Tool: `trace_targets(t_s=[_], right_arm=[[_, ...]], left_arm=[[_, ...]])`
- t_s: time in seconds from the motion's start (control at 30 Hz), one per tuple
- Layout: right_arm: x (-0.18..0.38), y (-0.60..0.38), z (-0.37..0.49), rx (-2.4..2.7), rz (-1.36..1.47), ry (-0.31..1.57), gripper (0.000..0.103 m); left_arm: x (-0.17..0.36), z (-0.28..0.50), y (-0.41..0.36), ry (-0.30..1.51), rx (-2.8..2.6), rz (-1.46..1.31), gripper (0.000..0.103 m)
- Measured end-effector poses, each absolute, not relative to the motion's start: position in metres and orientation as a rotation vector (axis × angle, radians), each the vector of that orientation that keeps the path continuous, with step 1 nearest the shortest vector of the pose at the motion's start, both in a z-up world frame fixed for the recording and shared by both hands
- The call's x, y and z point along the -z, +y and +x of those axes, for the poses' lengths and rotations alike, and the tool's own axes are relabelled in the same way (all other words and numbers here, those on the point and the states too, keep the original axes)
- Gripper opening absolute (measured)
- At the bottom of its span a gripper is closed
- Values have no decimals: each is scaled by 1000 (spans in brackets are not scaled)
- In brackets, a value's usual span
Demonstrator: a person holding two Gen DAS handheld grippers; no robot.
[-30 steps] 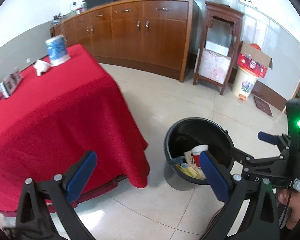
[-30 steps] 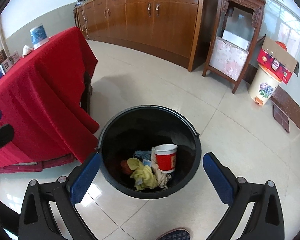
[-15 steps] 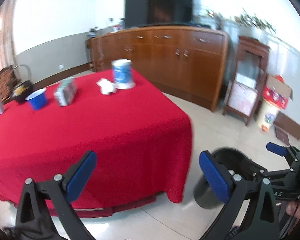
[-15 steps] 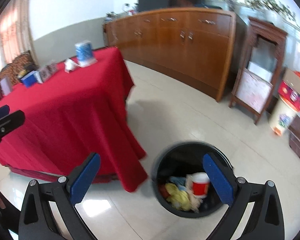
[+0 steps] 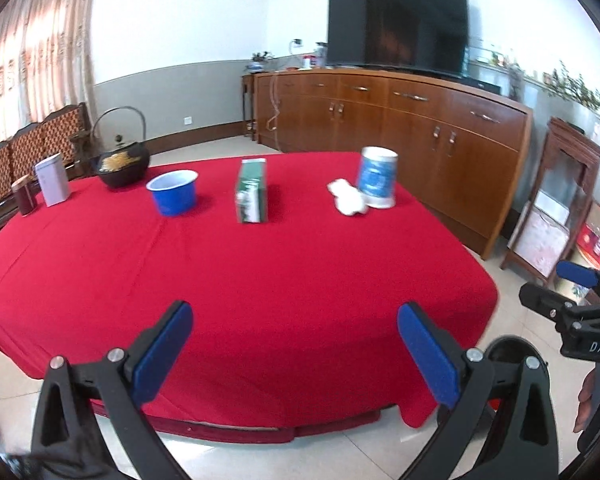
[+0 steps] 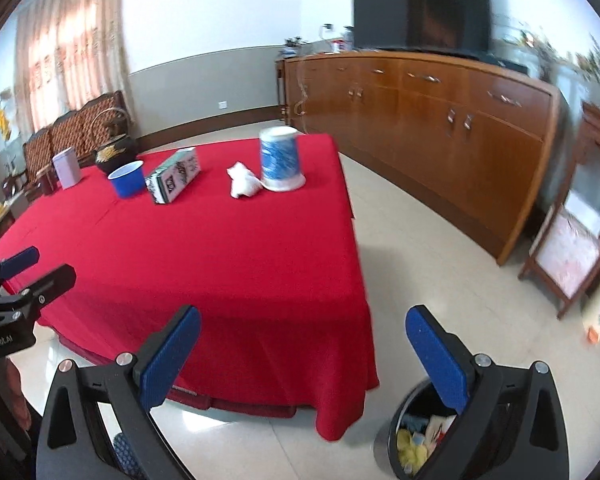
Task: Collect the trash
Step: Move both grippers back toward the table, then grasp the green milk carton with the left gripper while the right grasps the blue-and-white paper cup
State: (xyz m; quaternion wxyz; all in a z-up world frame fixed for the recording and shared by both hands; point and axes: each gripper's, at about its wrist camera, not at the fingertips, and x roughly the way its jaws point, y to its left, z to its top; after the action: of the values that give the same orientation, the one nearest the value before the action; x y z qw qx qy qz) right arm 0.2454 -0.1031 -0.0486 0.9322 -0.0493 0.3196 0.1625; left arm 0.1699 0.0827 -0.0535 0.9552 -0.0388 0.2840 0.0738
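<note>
Trash: crumpled white wad (image 5: 349, 201) on the red-clothed table (image 5: 260, 280), far side, touching the base of the blue-and-white cup (image 5: 376, 183).
Left tongs (image 5: 296, 354): level, aimed across the table from its near edge; blue pads wide apart, nothing between them.
Right tongs (image 6: 308, 360): level, low by the table's near right corner; pads wide apart, empty. Also seen at the right edge of the left view, a hand (image 5: 596, 396) on the grip below.
Bin (image 6: 404, 432): black, on the floor just beside the table corner, partly behind the right tongs' right finger. Contents: yellow crumpled material, bits of blue and white; the rest is hidden.
Blue-and-white cup: upright near the far right edge; contents cannot be told.
Blue bowl (image 5: 173, 192): upright, mid-far table; inside reads pale, looks empty.
Green box (image 5: 251, 196): standing on end between bowl and wad, apart from both.
Black kettle (image 5: 122, 162): far left, hoop handle up.
Tins: pale tin (image 5: 52, 179) and dark red tin (image 5: 23, 197) side by side at the far left edge, lids on.
</note>
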Motion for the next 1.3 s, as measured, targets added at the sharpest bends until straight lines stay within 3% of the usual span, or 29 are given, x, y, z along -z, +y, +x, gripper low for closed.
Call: trace_targets(t_s=[0.47,1.1,1.3], right_arm=[[39,-38,323,-411,-180,646,103],[47,-9,467,-367,-140,680,103],[57,7,506,-377,-124,726,90]], left_arm=[[58,227,131,595,-194,-105,102],[69,349,152,647,-220,-99,89],[77,373,155,673,-219,-109,84]])
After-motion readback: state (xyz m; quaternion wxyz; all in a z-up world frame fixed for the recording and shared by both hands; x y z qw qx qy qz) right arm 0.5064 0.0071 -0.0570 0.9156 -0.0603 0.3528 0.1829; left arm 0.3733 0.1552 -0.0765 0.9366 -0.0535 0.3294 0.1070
